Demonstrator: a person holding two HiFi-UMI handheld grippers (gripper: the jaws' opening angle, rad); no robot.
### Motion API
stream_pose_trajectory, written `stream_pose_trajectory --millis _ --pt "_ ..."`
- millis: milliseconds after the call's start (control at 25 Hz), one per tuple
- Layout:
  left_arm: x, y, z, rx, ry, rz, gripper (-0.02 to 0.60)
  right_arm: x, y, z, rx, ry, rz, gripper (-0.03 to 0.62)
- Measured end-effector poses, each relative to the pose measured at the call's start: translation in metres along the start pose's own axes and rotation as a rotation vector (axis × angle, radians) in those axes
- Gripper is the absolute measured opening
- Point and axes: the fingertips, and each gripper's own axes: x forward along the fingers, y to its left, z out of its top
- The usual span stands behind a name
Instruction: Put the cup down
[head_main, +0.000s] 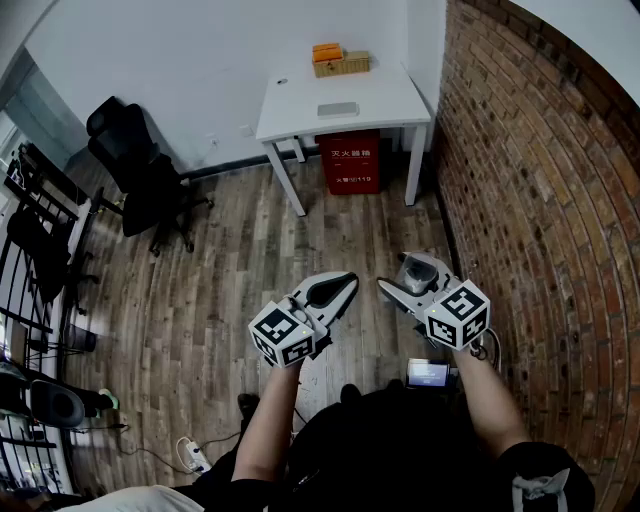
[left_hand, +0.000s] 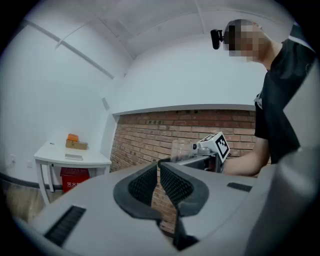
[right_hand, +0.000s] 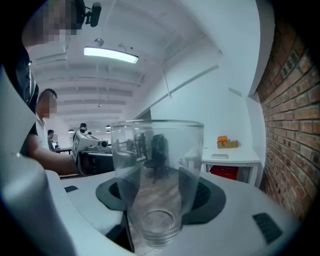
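Observation:
A clear, empty glass cup (right_hand: 157, 180) stands upright between the two dark pads of my right gripper (right_hand: 159, 197), which is shut on its lower half. In the head view the cup (head_main: 418, 271) and right gripper (head_main: 412, 277) hang in the air over the wooden floor, close to the brick wall. My left gripper (head_main: 348, 281) is level with it on the left, shut, with nothing between its ribbed pads (left_hand: 172, 182). From the left gripper view, the cup (left_hand: 179, 149) shows beyond the jaw tips, held by the right gripper (left_hand: 196, 156).
A white table (head_main: 395, 100) stands against the far wall with a cardboard box (head_main: 340, 64) and a flat grey item (head_main: 338, 109) on it. A red box (head_main: 350, 160) sits underneath. A black office chair (head_main: 140, 170) is at left; a brick wall (head_main: 540, 200) runs along the right.

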Motion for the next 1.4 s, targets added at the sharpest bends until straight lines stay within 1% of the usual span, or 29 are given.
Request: stream_pose_trajectory --millis 400,800,1400 --pt "0.001 0.002 -0.006 -0.008 0.015 -0.002 0.011 0.002 -0.001 -0.001 0.008 0.001 0.003 0.273" --pt "0.0 0.005 -0.009 -0.014 0.006 0.007 0.011 0.0 -0.003 -0.004 0.028 -0.006 -0.006 0.273" --pt "0.003 0.003 -0.013 -0.014 0.014 0.009 0.011 -0.006 -0.011 -0.005 0.022 -0.009 -0.017 0.273"
